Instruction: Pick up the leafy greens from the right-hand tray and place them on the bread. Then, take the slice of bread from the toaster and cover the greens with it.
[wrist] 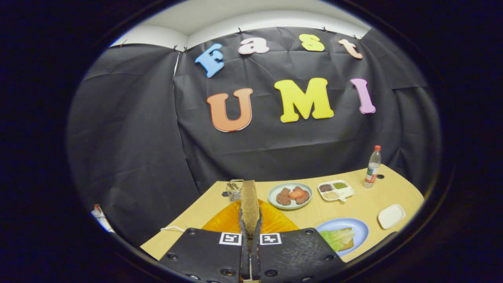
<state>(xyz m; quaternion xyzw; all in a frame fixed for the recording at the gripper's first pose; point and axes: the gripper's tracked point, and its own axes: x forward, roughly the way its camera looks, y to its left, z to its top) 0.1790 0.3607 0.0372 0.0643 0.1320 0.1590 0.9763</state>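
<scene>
My gripper (250,230) is shut on a slice of brown bread (250,201), which stands on edge between the fingers and sticks up beyond their tips. To the right of the fingers a blue plate (358,229) holds another slice of bread (348,243) with the leafy greens (337,237) lying on it. Behind the held slice, at the table's far edge, stands a small metal wire toaster rack (234,189). An orange mat (275,222) lies under the gripper.
A pale green plate (275,190) with meat patties and a tomato slice sits beyond the fingers. Right of it are a white divided tray (336,190) of grains, a water bottle (373,167) and a small white dish (391,216). A white cable (171,228) lies at left.
</scene>
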